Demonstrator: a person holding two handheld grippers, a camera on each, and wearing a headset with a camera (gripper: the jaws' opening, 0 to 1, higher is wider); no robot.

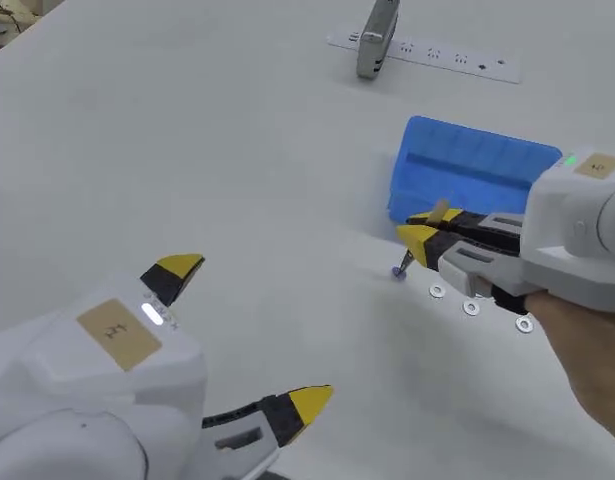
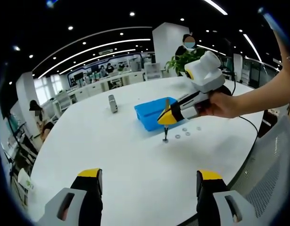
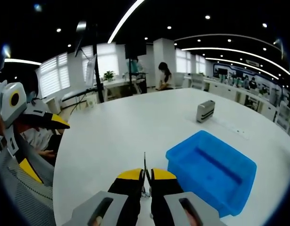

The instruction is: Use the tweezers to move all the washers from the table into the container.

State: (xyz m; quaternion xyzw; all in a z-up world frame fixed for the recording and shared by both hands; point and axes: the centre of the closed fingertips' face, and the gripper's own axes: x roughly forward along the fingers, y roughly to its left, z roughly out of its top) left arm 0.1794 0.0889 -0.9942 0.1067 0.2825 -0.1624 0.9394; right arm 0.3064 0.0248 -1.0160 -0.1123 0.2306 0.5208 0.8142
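The left claw (image 1: 247, 332) hangs low at the near left over bare worktop (image 1: 237, 150), its jaws spread wide and holding nothing. To its right the tweezers (image 1: 404, 264) slant down with their tip at the worktop surface. A small dark speck sits at the tip, too small to tell whether it is a gripped washer. Three washers (image 1: 471, 308) lie in a short row on the worktop, just right of that tip and under the right claw (image 1: 427, 228), whose jaws are pressed together on the tweezers' upper end. Just beyond stands the blue container (image 1: 467, 165), near the washers.

By my reading the job is far from finished, with at least three washers left to carry over. I can make out none inside the container (its floor looks bare from the right gripper view, though a washer there would be tiny).

At the far side of the worktop a power strip (image 1: 437, 55) lies with a grey metal block (image 1: 377, 40) at its left end, both well apart from the work. Nothing lies between the washers and the container. Its near wall is the one thing the tweezers must clear, and the left claw is well out of the way.
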